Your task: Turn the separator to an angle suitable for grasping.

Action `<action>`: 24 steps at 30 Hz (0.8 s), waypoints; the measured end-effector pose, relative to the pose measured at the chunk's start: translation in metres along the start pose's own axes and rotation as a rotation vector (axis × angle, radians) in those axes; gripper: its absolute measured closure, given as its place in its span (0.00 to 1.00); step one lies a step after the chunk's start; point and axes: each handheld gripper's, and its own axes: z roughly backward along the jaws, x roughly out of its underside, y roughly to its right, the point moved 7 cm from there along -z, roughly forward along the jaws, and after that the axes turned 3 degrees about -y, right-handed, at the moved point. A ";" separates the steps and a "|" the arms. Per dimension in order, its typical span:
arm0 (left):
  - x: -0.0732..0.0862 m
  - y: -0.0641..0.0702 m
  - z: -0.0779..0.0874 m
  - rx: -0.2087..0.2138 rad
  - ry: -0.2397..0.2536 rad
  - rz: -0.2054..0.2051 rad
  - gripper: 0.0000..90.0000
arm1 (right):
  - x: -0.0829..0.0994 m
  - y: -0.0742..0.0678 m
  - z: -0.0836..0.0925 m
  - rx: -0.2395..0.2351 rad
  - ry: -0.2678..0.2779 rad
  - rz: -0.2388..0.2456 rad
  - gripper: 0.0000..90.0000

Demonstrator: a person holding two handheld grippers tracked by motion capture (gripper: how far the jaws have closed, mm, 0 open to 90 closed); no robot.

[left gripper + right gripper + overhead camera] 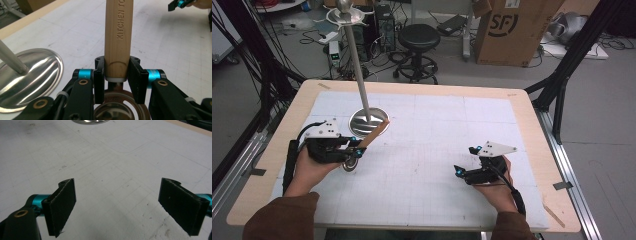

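The left gripper is clamped on the wooden handle of a kitchen tool, just beside the metal stand base. The right gripper gapes wide, holding nothing, well apart from the base.

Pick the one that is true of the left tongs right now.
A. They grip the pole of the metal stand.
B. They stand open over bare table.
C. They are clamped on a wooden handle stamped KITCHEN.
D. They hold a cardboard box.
C: in the left gripper view the left tongs press from both sides on the wooden handle with KITCHEN stamped on it, beside the metal stand's base.
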 end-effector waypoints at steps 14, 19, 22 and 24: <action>-0.014 -0.002 0.022 -0.014 0.144 0.022 0.77 | 0.001 0.000 0.000 0.002 -0.005 0.001 0.15; -0.017 -0.004 0.027 -0.017 0.170 0.033 0.77 | 0.001 0.001 0.000 0.005 -0.007 0.000 0.15; -0.019 -0.005 0.031 -0.024 0.191 0.040 0.77 | 0.001 0.000 -0.001 0.003 -0.009 -0.001 0.15; -0.020 -0.007 0.034 -0.035 0.205 0.043 0.77 | 0.002 0.000 -0.001 0.005 -0.010 -0.003 0.15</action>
